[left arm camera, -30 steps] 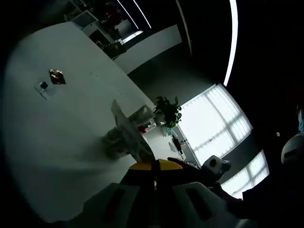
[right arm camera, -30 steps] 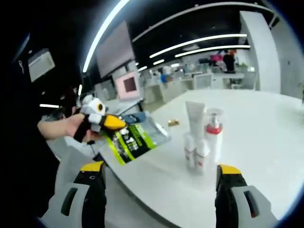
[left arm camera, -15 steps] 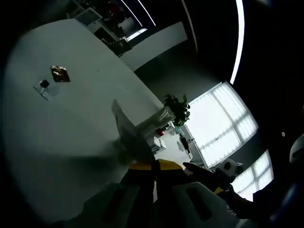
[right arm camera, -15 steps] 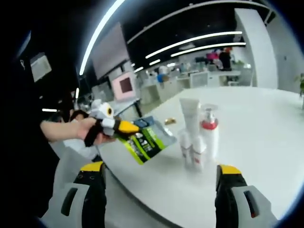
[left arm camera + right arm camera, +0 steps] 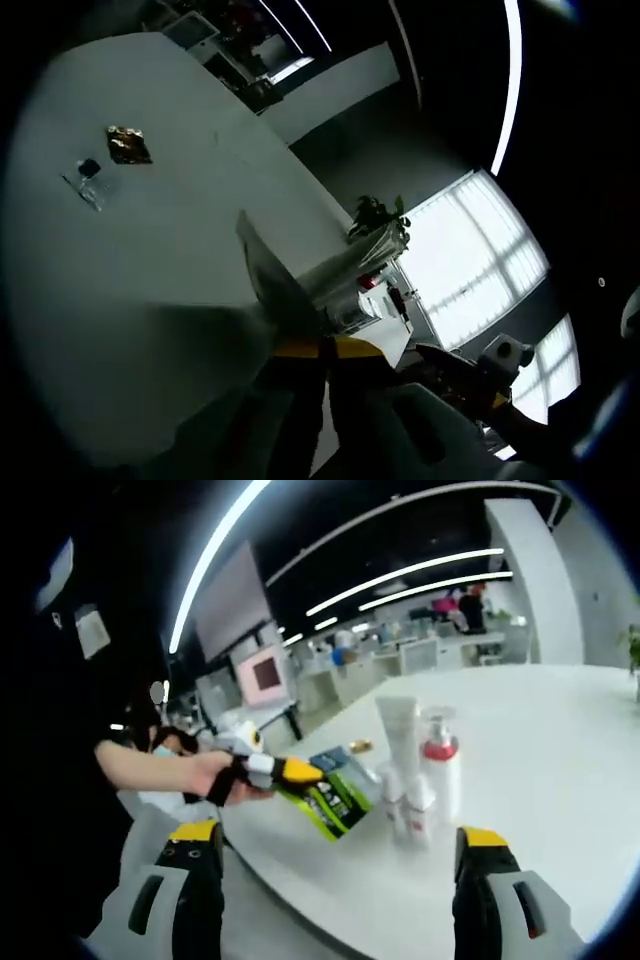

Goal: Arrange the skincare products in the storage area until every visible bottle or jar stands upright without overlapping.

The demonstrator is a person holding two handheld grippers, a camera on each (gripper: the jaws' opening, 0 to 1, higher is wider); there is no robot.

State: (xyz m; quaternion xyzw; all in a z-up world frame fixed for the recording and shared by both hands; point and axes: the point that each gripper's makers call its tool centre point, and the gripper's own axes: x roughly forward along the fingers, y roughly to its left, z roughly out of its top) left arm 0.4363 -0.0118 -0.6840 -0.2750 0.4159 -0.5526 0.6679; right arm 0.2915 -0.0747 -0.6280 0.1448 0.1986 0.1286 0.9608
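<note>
We see a broad white table (image 5: pixel 560 770) running across the right gripper view, and the same table (image 5: pixel 130 260) lies tilted in the left gripper view. Near its front edge stands a tight cluster of skincare products, all upright: a tall white tube (image 5: pixel 398 730), a pump bottle (image 5: pixel 441 765) with a red collar just beside it, and two small white bottles (image 5: pixel 408 810) touching in front of them. Left of the cluster, the left gripper (image 5: pixel 295 772) comes into the right gripper view, held in a person's hand (image 5: pixel 215 778), its yellow-tipped jaws clamped on a green and black sachet (image 5: pixel 335 802) that hangs over the table's edge beside the bottles. In the left gripper view we see that sachet (image 5: pixel 275 280) edge-on, rising from between the closed jaws. The right gripper (image 5: pixel 335 855) has its jaws spread wide with nothing between them. Farther off on the table lie a small brown packet (image 5: pixel 127 145) and a clear sachet (image 5: pixel 88 180).
</note>
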